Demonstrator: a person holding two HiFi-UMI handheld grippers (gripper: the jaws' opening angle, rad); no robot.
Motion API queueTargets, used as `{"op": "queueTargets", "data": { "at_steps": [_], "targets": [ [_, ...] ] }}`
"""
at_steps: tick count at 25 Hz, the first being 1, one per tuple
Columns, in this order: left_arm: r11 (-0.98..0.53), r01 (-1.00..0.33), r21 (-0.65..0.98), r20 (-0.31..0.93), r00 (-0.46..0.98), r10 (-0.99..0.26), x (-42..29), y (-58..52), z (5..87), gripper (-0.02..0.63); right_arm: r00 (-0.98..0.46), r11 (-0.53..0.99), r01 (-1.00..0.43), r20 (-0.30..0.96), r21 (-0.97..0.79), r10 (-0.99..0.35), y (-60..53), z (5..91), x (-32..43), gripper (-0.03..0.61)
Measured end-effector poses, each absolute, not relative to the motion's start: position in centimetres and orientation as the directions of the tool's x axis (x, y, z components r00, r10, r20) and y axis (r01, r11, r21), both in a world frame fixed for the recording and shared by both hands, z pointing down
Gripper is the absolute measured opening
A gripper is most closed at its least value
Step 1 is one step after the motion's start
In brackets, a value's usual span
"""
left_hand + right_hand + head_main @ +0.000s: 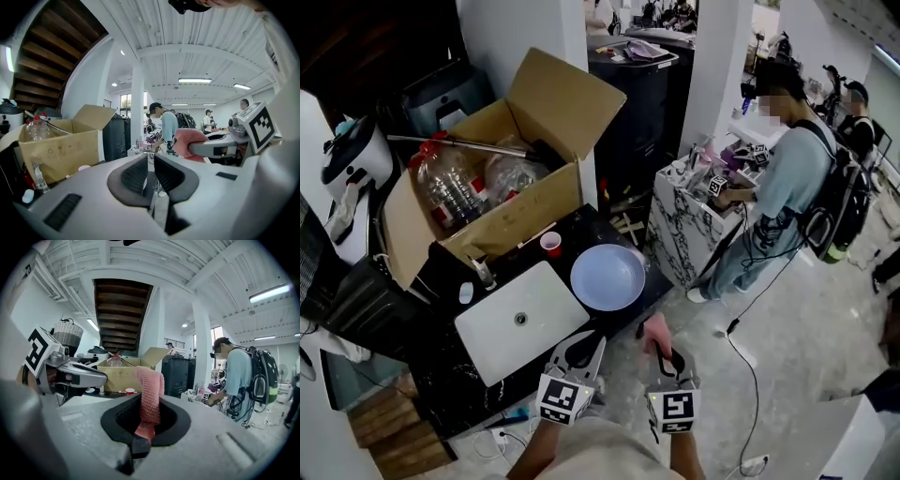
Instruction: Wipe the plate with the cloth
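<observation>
A pale blue plate (607, 277) lies on the black table (600, 223), near its right end. Both grippers hover below the table's near edge, pointing toward the plate and short of it. My right gripper (657, 343) (149, 405) is shut on a pink cloth (655, 328) (150, 387), which stands up between its jaws. The cloth (191, 141) also shows in the left gripper view, to the right. My left gripper (583, 339) (150, 165) has its dark pads almost together with nothing between them.
A white board (522, 319) lies left of the plate, with a small red cup (551, 243) behind it. An open cardboard box (502, 178) of plastic bottles fills the table's back. A person (778, 187) stands at a marble counter (680, 225) to the right.
</observation>
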State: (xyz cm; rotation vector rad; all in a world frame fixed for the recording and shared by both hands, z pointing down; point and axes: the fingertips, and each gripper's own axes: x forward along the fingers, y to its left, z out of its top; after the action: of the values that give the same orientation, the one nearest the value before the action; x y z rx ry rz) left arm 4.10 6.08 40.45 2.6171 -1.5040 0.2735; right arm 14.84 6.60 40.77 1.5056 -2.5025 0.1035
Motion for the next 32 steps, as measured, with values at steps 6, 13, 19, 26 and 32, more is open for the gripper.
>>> {"op": "queueTargets", "data": {
  "at_steps": [6,13,19,26,32],
  "targets": [
    [-0.514,-0.858,0.018,0.224,0.504,-0.834,2.4,1.5,40.8,0.044,-0.437,0.462,-0.885,0.243,0.056,-0.866,2.2,41.0,13.2,0.028],
    [-0.517,-0.854,0.057,0.258,0.513,-0.819,0.5,-2.7,42.6,0.044,-0.420,0.457,-0.887,0.296,0.067,-0.858,-1.5,41.9,11.4,0.028],
    [-0.531,-0.843,0.086,0.294,0.531,-0.795,-0.6,-6.1,44.7,0.044,-0.396,0.444,-0.894,0.347,0.067,-0.850,-4.3,43.5,10.4,0.028],
    [-0.548,-0.827,0.130,0.343,0.556,-0.757,-1.7,-8.9,47.4,0.044,-0.382,0.443,-0.894,0.400,0.068,-0.833,-7.4,45.3,8.7,0.028],
    [-0.554,-0.817,0.158,0.393,0.567,-0.724,-2.9,-10.7,50.2,0.044,-0.372,0.445,-0.893,0.441,0.070,-0.817,-9.9,47.1,7.1,0.028]
  ]
}}
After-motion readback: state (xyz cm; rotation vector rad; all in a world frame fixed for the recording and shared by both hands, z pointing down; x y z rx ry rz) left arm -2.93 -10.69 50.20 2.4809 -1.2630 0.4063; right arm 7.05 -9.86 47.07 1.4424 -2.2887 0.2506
